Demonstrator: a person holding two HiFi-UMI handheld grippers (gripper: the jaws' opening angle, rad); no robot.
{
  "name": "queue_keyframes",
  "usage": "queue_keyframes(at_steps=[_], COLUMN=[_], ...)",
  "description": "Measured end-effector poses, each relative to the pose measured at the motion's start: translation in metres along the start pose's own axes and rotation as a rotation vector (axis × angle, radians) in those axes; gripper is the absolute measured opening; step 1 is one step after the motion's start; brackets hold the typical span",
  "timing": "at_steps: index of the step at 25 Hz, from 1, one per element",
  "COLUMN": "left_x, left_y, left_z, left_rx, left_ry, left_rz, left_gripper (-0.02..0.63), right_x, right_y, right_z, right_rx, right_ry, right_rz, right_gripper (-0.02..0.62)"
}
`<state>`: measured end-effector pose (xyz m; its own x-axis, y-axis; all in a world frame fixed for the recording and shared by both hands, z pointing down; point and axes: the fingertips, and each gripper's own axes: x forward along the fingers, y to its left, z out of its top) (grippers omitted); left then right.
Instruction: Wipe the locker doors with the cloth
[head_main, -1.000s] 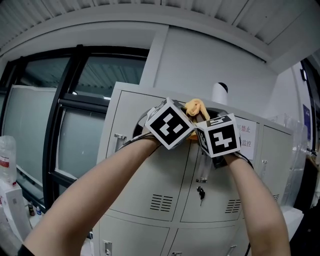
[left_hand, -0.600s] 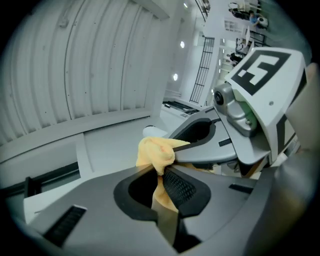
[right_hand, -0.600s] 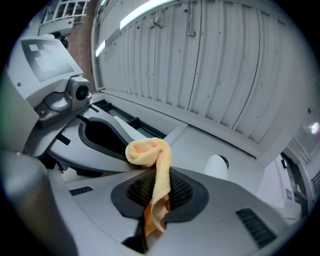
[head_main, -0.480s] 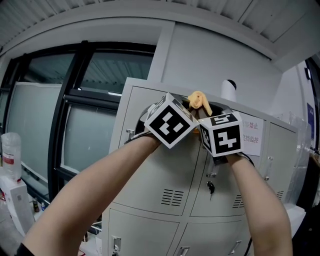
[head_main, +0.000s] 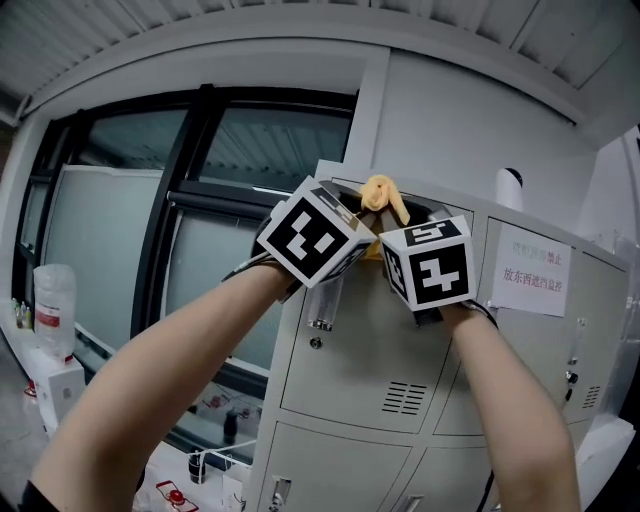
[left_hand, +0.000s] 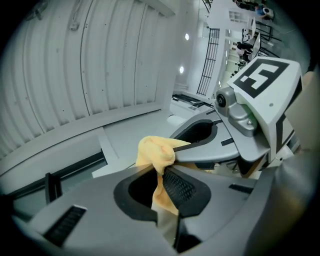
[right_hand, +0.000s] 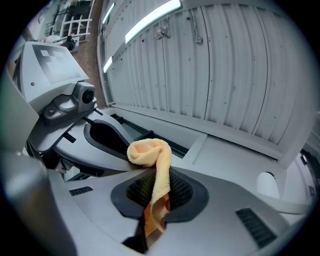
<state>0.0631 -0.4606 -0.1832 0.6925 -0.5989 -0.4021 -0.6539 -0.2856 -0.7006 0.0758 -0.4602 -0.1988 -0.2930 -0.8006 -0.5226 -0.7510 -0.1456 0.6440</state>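
Grey locker doors (head_main: 355, 355) at lower right. Yellow cloth (head_main: 383, 195), upper centre, is clamped by left gripper (left_hand: 165, 172) and right gripper (right_hand: 155, 187) alike.

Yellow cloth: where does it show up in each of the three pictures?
Head view: yellow cloth, top centre, by the top edge of the locker.
Left gripper view: centre, clamped in the left gripper.
Right gripper view: centre, clamped in the right gripper.
Shared landmark: the ribbed ceiling overhead.
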Motion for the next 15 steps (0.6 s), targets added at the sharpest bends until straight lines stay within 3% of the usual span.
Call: queue_keyframes(at_steps=[7,15], left_x=[-0.028,-0.03], left_y=[0.026,0.028], left_z=[-0.034,-0.066], left_rx=[0.002,0.003], left_ry=[0.034,0.07], left_rz=[0.02,0.011], left_gripper=[0.044,0.044], right_x=[0.02,0.032], right_y=[0.045,0.068], right_z=[0.011,0.002], right_rx=[0.008,-0.025], right_ry=[0.005,0.015], right_rz=[0.021,0.016], right_gripper=[0.063,0.063])
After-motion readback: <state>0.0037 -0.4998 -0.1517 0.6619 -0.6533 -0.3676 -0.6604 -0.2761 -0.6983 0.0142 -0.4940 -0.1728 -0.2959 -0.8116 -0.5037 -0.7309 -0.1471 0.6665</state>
